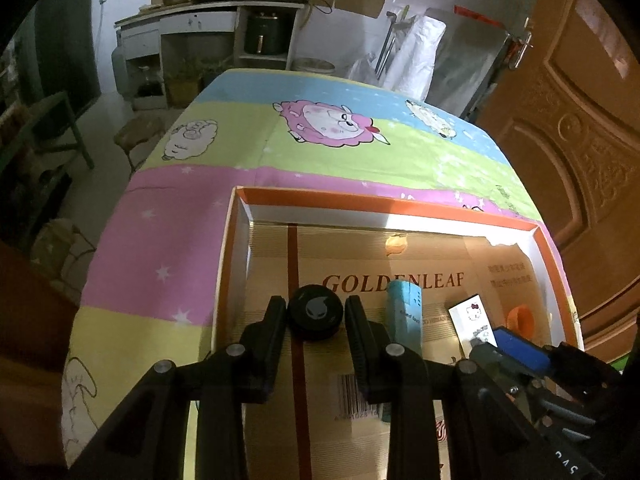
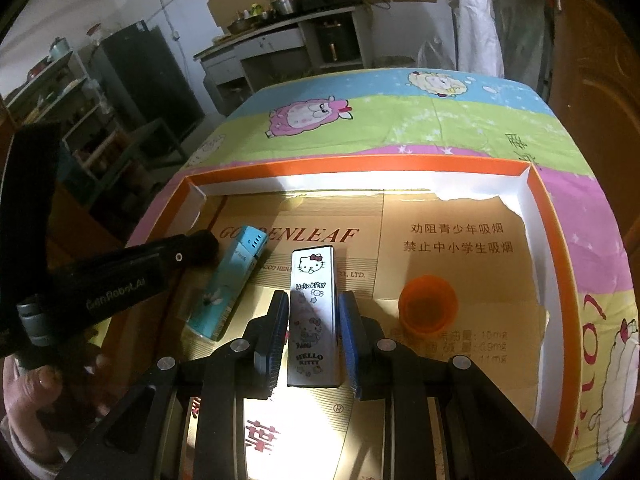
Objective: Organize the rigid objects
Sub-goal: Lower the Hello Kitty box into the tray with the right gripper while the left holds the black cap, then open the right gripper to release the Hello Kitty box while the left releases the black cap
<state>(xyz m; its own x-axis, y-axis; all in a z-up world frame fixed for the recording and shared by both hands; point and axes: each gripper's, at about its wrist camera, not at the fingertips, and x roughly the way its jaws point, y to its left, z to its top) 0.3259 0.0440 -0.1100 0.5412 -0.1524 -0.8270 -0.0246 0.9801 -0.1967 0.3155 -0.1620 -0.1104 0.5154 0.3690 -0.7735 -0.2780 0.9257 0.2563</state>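
1. The left gripper [image 1: 316,320] is seen with its jaws at a middling width, pressed against both sides of a round black lid-like puck [image 1: 316,312] bearing a grey emblem. The puck is judged held, low over the floor of the box; contact with the floor cannot be told.
2. The right gripper [image 2: 314,334] is seen at its narrowest, clamped on a slim white Hello Kitty case [image 2: 313,312], which is pointed lengthwise away from the camera and low over the box floor.
3. A person's hand [image 2: 40,392] is seen on the left gripper's handle at the lower left of the right wrist view.
4. A light blue lighter [image 2: 228,284] is noted lying flat in the box, between the two grippers. An orange cup [image 2: 428,304] is seen upright to the right of the case, apart from it.
5. The shallow box [image 2: 360,170], orange-rimmed and white-walled, is lined with printed GOLDENLEAF cardboard [image 2: 460,260].
6. Progress, as judged: two items are already placed in the box; two more are in the jaws and not yet released. No loose items are seen outside the box.
7. The box is set on a table under a pastel cartoon-sheep cloth [image 1: 320,148]. Behind it, a kitchen counter [image 1: 208,12] with pots and a brown panelled door [image 1: 580,140] are visible. Lighting is dim.
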